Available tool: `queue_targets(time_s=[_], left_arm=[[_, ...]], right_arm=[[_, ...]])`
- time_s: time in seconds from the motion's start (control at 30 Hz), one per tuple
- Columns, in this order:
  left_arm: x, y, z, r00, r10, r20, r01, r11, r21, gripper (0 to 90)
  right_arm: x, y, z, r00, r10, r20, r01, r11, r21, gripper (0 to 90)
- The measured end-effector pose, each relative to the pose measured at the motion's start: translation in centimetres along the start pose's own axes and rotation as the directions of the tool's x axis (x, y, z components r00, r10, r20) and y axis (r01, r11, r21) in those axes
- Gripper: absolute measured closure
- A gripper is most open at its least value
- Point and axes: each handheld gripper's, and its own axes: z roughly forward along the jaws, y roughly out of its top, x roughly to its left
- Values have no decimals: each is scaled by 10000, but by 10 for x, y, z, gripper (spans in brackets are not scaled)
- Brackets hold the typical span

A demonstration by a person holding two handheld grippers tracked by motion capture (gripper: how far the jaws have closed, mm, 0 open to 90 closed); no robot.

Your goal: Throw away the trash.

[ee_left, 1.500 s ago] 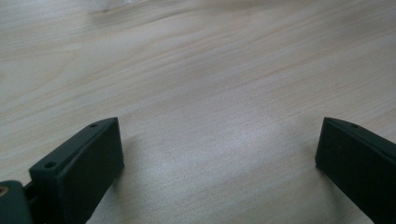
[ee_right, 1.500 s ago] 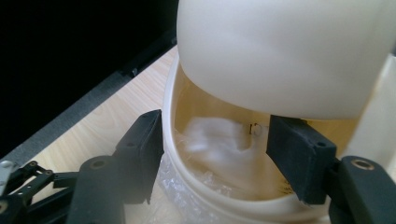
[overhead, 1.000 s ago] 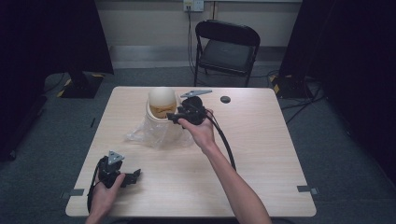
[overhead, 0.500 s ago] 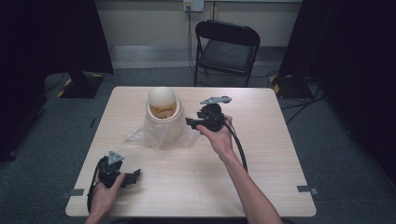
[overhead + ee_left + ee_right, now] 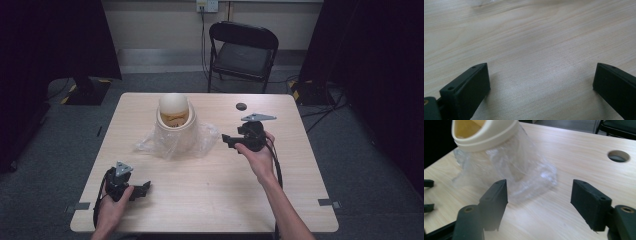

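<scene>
Cream container in clear plastic bag, both tools released.

The container [image 5: 173,120] is standing mid-table in its bag [image 5: 200,140]; the right tool [image 5: 539,205] is hovering beside it, the left tool [image 5: 142,189] lying near the table [image 5: 210,195] edge. The apparently loose film is risking slipping or tipping the container if pinched.

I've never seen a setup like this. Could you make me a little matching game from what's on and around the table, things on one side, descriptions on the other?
Things:
1. left gripper
2. right gripper
3. cream container
4. folding chair

Descriptions:
A. black, beyond the table's far edge
B. standing in crumpled clear plastic
C. open, low at the table's near left corner
D. open, held up, pointing toward the plastic

Pairs: 1-C, 2-D, 3-B, 4-A
</scene>
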Motion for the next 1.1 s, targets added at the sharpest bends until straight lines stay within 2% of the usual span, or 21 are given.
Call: queue_targets(time_s=[0.2,0.27,0.3,0.37,0.4,0.43,0.47,0.53,0.6,0.63,0.67,0.7,0.83,0.97,1.03,1.1], left_arm=[[0,0,0,10000,-66,20,66,10000,-35,4],[0,0,0,10000,0,6,0,10000,1,4],[0,0,0,9999,-97,60,97,9999,-55,4],[1,0,0,10000,-10,85,10,10000,-4,4],[1,0,0,10000,-10,85,10,10000,-4,3],[1,0,0,10000,-11,87,11,10000,-5,3],[1,0,0,10000,-10,88,10,10000,-7,3],[1,0,0,10000,-3,96,3,10000,-7,4],[1,0,0,10000,-1,95,1,10000,-7,3],[1,0,0,9999,-3,112,3,10000,-18,3],[1,0,0,9999,-3,112,3,10000,-18,4],[1,0,0,10000,0,97,0,10000,-6,3],[1,0,0,9999,-1,109,1,10000,-19,3],[1,0,0,10000,-4,96,4,10000,-8,3],[1,0,0,9999,-3,101,3,10000,-9,3],[1,0,0,10000,-4,96,4,10000,-5,0]], right_arm=[[-17,-25,-14,9981,360,492,-364,9993,74,242],[-20,-29,-15,9975,343,618,-352,9993,137,241],[-23,-33,-16,9972,255,700,-273,9993,251,240],[-33,-46,-21,9947,272,994,-328,9979,554,235],[-33,-46,-21,9947,272,994,-328,9979,554,235],[-41,-57,-25,9922,448,1167,-525,9965,645,234],[-41,-57,-25,9922,448,1167,-525,9965,645,234],[-50,-76,-29,9879,606,1426,-739,9932,896,228],[-53,-82,-29,9867,665,1481,-815,9918,980,228],[-58,-92,-31,9831,794,1651,-979,9894,1071,227],[-58,-92,-31,9831,794,1651,-979,9894,1071,227],[-63,-102,-32,9775,819,1943,-1059,9876,1163,224],[-71,-117,-31,9686,749,2369,-1113,9832,1444,216],[-78,-129,-31,9610,1036,2566,-1447,9785,1471,215],[-80,-131,-30,9595,1024,2623,-1446,9785,1471,214],[-78,-135,-27,9530,804,2921,-1270,9813,1444,202]])
